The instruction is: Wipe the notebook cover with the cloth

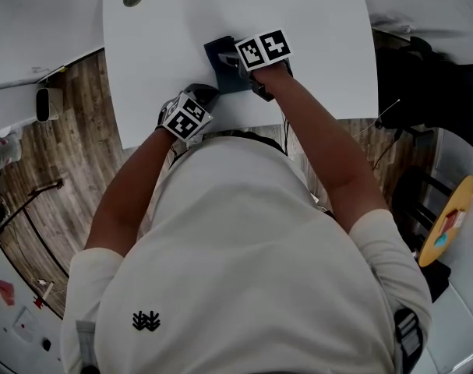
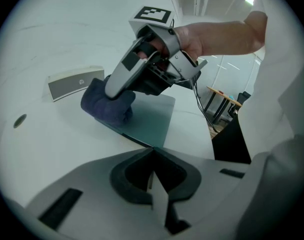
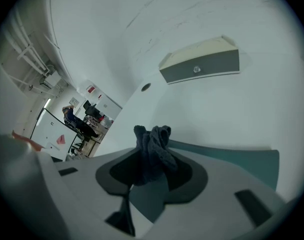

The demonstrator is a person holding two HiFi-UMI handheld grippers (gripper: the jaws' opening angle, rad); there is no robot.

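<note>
From above, my own shoulders and forearms fill the lower half of the picture, and my right gripper point(image 1: 234, 68) with its marker cube covers most of the notebook point(image 2: 153, 120), so only a dark sliver of the cover shows there and the cloth point(image 3: 152, 146) cannot be seen at all. In the right gripper view the gripper's grey body cuts off the near part of the cover. The notebook lies flat on the white table point(image 1: 322, 29), towards its near edge. Its cover is a plain, smooth dark teal with no markings I can make out. The right gripper is clamped on the cloth, a dark blue, nubbly bunch that sticks out past the jaws and rests on the far corner of the cover, hiding what lies beneath it. My left gripper point(image 2: 153, 156) has its jaws pressed together with nothing between them. Their tip sits right at the notebook's near corner, though I cannot tell whether it touches. Beyond the notebook stands a low grey box point(image 3: 202, 64), and a small round hole point(image 3: 145, 87) in the tabletop lies off to one side of it.
</note>
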